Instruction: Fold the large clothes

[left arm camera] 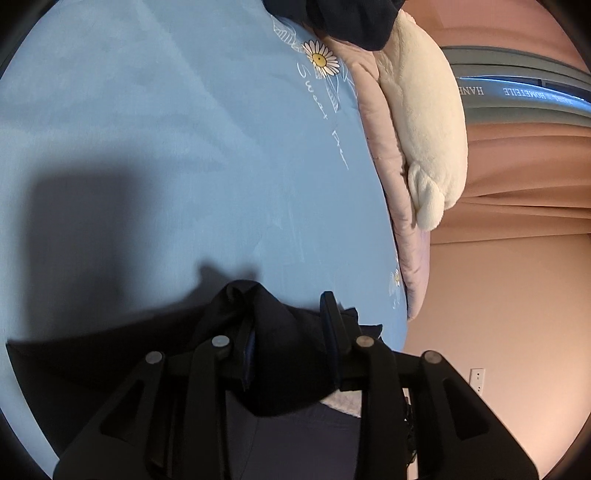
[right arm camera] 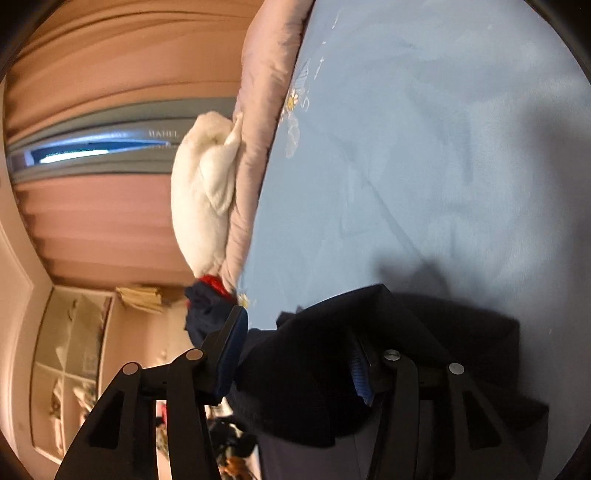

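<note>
A dark navy garment [left arm camera: 284, 339] bunches between the fingers of my left gripper [left arm camera: 288, 332], which is shut on it above the blue bed sheet [left arm camera: 166, 147]. My right gripper [right arm camera: 299, 350] is shut on another part of the same dark garment [right arm camera: 306, 369], which drapes down over the sheet [right arm camera: 424, 147]. The rest of the garment hangs below both grippers, mostly hidden. More dark cloth [left arm camera: 347, 18] lies at the top of the left wrist view.
A pink quilt [left arm camera: 388, 166] and a cream plush blanket [left arm camera: 424, 122] lie along the bed's edge. A red and navy item [right arm camera: 208, 295] sits at the bed corner. Peach curtains [right arm camera: 110, 221] and a white shelf unit [right arm camera: 66, 350] stand beyond the bed.
</note>
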